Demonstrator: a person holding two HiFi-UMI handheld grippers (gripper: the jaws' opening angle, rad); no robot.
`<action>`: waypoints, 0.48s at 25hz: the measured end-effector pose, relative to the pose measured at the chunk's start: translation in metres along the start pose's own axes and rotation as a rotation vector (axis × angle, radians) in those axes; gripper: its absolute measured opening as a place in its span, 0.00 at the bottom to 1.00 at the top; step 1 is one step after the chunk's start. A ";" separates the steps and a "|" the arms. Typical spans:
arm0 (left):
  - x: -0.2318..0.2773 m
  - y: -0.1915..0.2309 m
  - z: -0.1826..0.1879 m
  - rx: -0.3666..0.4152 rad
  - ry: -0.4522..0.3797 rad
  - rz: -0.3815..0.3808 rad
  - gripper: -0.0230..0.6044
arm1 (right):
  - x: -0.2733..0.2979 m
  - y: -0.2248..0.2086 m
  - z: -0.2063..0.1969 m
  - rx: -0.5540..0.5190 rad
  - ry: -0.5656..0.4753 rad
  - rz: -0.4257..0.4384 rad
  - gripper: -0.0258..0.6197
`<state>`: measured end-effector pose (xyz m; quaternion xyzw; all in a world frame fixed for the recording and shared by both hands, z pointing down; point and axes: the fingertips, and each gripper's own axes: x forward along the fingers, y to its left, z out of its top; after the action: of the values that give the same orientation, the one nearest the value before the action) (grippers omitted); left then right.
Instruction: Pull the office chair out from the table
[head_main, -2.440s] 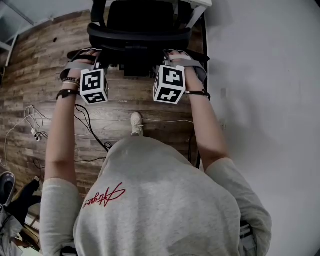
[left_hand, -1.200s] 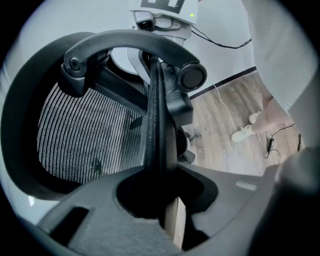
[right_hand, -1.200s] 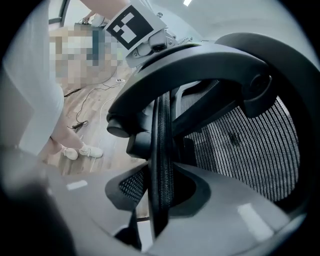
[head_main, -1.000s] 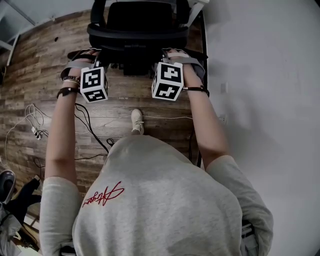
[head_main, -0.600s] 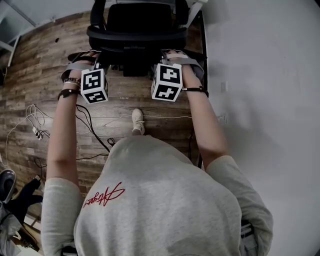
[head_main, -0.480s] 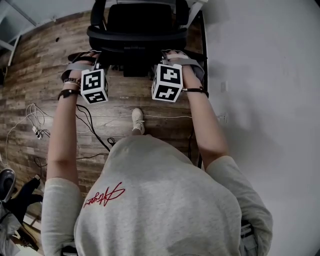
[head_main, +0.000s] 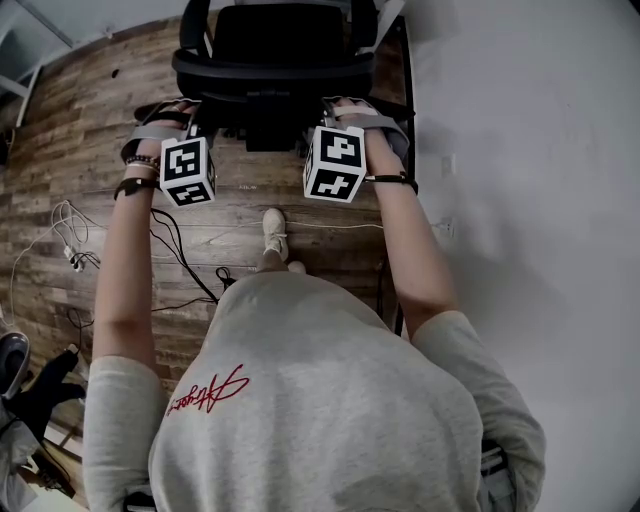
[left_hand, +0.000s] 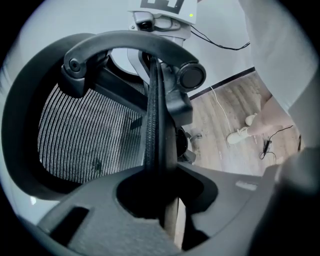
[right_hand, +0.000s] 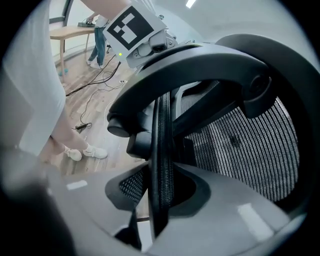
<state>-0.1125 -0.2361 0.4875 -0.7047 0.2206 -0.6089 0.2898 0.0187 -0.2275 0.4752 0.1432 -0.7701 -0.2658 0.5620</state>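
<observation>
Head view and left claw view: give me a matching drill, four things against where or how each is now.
1 left claw
2 office chair
3 white shoe
4 cables

A on the floor, head view's left
B on the floor, head view's centre
C clamped on the chair's back rim
D black, mesh-backed, top of head view

Pairs: 1-C, 2-D, 3-B, 4-A

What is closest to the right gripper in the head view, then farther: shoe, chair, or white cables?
1. office chair: just ahead, its back edge gripped by the right gripper.
2. shoe: down and left of it.
3. white cables: far left.
</observation>
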 end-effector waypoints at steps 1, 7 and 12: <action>-0.001 -0.001 0.000 0.000 0.002 0.002 0.16 | -0.001 0.001 0.000 0.000 0.000 0.000 0.20; -0.009 -0.008 0.001 -0.002 0.003 0.003 0.16 | -0.007 0.010 0.004 0.000 0.000 -0.002 0.20; -0.019 -0.016 0.003 -0.003 0.002 0.007 0.16 | -0.018 0.015 0.011 -0.006 -0.012 -0.019 0.20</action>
<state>-0.1136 -0.2110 0.4838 -0.7038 0.2245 -0.6082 0.2907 0.0154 -0.2030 0.4670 0.1471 -0.7712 -0.2745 0.5552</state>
